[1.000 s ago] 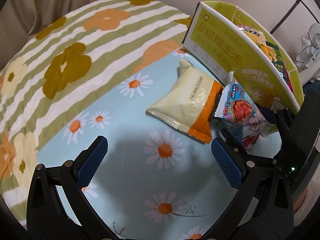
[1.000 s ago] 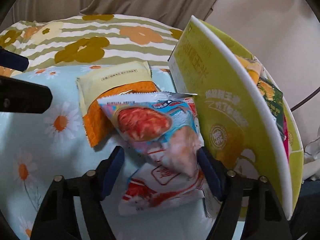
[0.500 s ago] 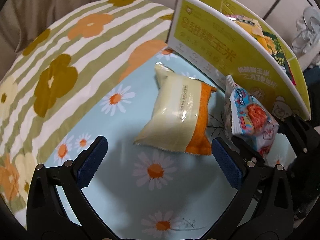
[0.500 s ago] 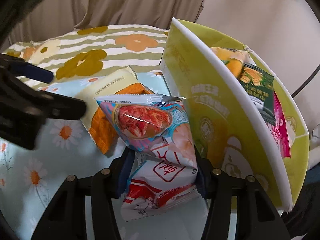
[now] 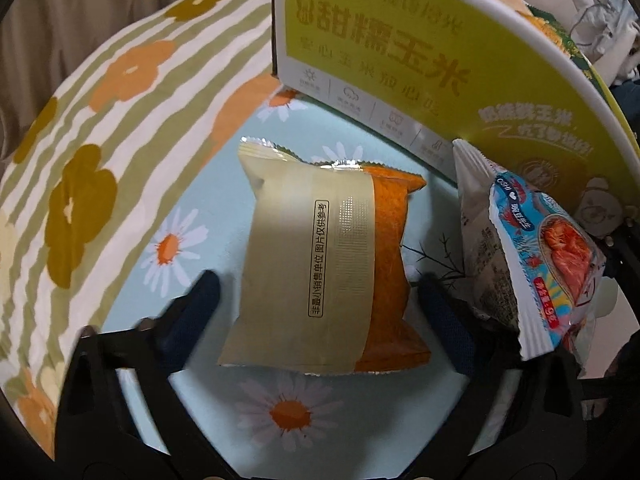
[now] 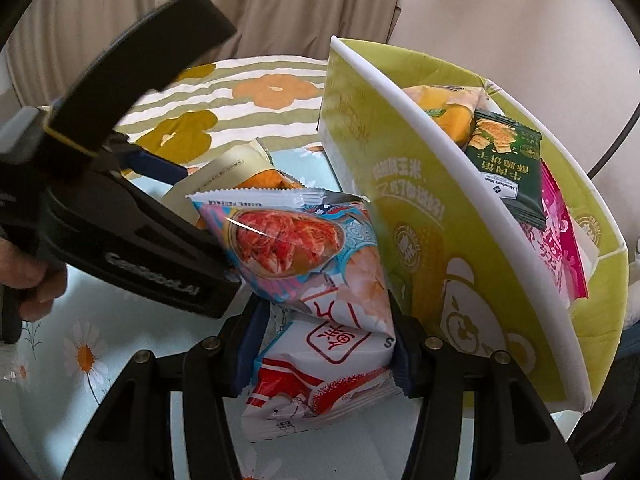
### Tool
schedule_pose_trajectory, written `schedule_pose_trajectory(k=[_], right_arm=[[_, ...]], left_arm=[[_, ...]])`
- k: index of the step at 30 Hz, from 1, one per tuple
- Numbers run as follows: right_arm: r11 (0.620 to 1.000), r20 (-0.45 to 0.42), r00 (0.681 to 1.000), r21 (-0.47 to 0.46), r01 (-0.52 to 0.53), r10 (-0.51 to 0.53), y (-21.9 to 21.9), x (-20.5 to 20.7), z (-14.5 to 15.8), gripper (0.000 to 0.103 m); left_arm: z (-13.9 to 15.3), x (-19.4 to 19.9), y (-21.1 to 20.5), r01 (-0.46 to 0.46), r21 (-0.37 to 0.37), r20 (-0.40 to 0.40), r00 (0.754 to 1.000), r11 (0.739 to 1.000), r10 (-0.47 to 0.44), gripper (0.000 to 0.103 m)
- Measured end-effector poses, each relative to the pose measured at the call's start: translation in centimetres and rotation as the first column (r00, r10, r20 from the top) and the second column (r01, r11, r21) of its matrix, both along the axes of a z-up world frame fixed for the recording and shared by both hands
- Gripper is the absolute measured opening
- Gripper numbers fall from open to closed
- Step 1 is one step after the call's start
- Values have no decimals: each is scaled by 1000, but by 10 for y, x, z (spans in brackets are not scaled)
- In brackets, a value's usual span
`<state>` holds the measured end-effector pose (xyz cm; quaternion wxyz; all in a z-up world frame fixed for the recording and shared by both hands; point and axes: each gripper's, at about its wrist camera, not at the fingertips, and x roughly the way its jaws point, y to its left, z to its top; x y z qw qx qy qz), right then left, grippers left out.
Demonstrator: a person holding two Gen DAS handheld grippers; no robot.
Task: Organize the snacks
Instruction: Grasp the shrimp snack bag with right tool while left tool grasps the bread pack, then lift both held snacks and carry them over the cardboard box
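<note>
Left wrist view: the left gripper (image 5: 316, 292) is coming down over the cream-and-orange packet (image 5: 320, 264), which a second ago was lying well ahead of the fingers and is now sitting between them; jaws have just been narrowing from full width, the packet is between them, pads looking just beside its long edges but blurred, so contact is not certain; the packet is lying flat on the blue daisy cloth (image 5: 360, 424), long axis running away from the camera toward the yellow box (image 5: 400, 52), crimped ends near and far, orange strip along its right side; likely meaning the grasp on the next snack is about to happen. Right wrist view: the right gripper (image 6: 324, 344) is pinching two packets at once, the shrimp snack packet (image 6: 296, 248) on top and the red-and-white packet (image 6: 320, 376) under it; jaws narrow, clamped on the stack, having tightened within the last second and holding since; the stack is rising off the cloth compared with before, just beside the box wall; the shrimp packet is standing tilted, top seal pointing away and up, long axis roughly along the fingers; the box already holding a green cracker packet (image 6: 504, 168) and a pink packet (image 6: 560, 232); the left gripper's body is crossing in front at left, a hand (image 6: 32, 280) gripping it; next is probably lifting the pair over the rim.
</note>
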<state>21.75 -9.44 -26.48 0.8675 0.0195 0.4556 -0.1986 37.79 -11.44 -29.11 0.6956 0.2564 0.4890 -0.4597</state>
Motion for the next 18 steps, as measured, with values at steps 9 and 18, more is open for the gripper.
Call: schedule_pose_trajectory(k=[9, 18], right_arm=[[1000, 5, 1000, 15, -10, 10, -6, 1, 1, 50], [999, 12, 999, 18, -37, 37, -8, -1, 7, 50]], left_arm=[[1, -3, 9, 6, -44, -7, 1000, 999, -6, 64], [11, -11, 35, -68, -36, 4, 998, 997, 68, 62]])
